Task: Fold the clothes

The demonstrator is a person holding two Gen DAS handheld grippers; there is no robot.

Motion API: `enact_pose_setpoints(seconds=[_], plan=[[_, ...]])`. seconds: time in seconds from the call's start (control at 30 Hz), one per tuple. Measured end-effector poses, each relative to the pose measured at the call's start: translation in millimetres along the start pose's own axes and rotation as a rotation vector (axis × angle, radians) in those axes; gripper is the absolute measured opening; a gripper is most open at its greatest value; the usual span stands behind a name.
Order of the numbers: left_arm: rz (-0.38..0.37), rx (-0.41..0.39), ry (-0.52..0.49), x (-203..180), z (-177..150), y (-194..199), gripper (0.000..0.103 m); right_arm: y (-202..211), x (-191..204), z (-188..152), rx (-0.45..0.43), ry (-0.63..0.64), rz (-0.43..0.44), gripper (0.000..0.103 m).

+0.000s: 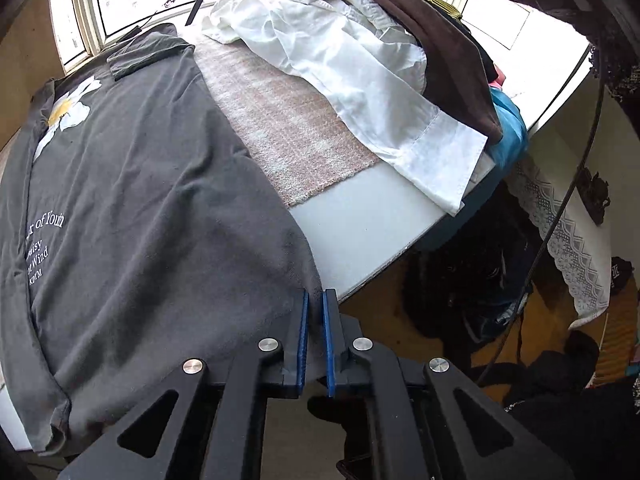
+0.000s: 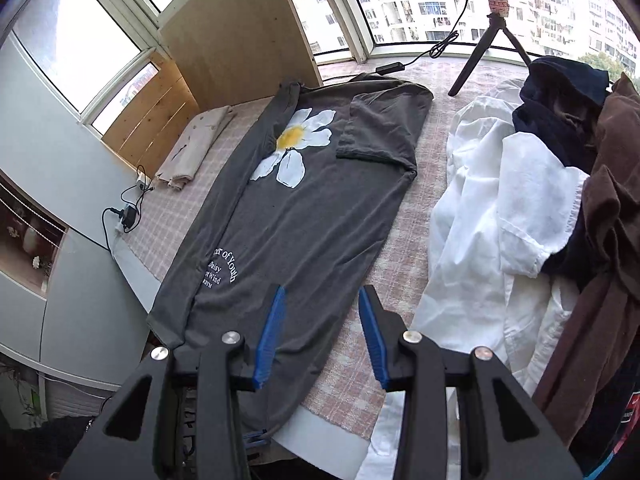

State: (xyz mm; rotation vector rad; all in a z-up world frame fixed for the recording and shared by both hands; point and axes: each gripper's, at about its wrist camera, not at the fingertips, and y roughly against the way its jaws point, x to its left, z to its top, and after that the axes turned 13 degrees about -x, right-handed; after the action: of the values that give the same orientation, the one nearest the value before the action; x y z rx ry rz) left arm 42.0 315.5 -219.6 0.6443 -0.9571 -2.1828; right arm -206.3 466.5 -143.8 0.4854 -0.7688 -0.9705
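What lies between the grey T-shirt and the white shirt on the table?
Only a bare strip of pink checked cloth separates the grey T-shirt from the white shirt; the right wrist view shows it.

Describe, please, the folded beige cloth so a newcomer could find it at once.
Start at the wooden panel by the window. On the checked mat at its foot, left of the grey T-shirt, lies the beige cloth. It alone is neatly folded; the white shirt is crumpled.

Left gripper (image 1: 316, 300) fingers nearly closed; right gripper (image 2: 322, 296) fingers spread.
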Motion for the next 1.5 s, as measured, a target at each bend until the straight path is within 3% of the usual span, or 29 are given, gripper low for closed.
enact_pose_setpoints(seconds=[0.27, 0.37, 0.53, 0.63, 0.67, 0.73, 0.77, 0.8, 0.83, 1.0, 1.2, 1.3, 1.5], plan=[[-0.013, -0.100, 0.265, 49, 7, 54, 0.006, -136, -55, 88, 0.063, 0.012, -0.156, 0.039], [0.033, -0.101, 0.314, 63, 10, 62, 0.006, -176, -80, 113, 0.066, -0.052, -0.159, 0.039], [0.050, -0.089, 0.380, 76, 8, 61, 0.006, -229, -105, 133, 0.111, -0.089, -0.210, 0.039], [0.050, -0.079, 0.398, 80, 5, 57, 0.006, -245, -115, 131, 0.133, -0.149, -0.152, 0.039], [0.045, -0.079, 0.409, 81, 4, 56, 0.006, -248, -116, 130, 0.132, -0.155, -0.134, 0.044], [0.038, -0.082, 0.421, 83, 4, 55, 0.006, -250, -111, 131, 0.121, -0.130, -0.119, 0.044], [0.035, -0.086, 0.430, 85, 4, 55, 0.006, -251, -107, 132, 0.123, -0.099, -0.129, 0.040], [0.028, -0.092, 0.444, 88, 3, 56, 0.006, -253, -104, 132, 0.129, -0.079, -0.127, 0.019], [0.021, -0.099, 0.458, 90, 2, 56, 0.006, -254, -104, 133, 0.135, -0.084, -0.114, 0.009], [0.006, -0.150, 0.546, 105, -10, 68, 0.006, -246, -99, 147, 0.131, -0.152, -0.087, 0.009], [0.057, -0.196, 0.673, 130, -44, 88, 0.006, -252, -35, 184, 0.124, -0.045, -0.072, 0.009], [0.085, -0.196, 0.730, 141, -63, 88, 0.000, -271, 12, 199, 0.136, 0.043, -0.064, 0.009], [0.135, -0.176, 0.828, 158, -93, 82, 0.000, -341, 91, 188, 0.205, 0.219, -0.106, 0.009]])
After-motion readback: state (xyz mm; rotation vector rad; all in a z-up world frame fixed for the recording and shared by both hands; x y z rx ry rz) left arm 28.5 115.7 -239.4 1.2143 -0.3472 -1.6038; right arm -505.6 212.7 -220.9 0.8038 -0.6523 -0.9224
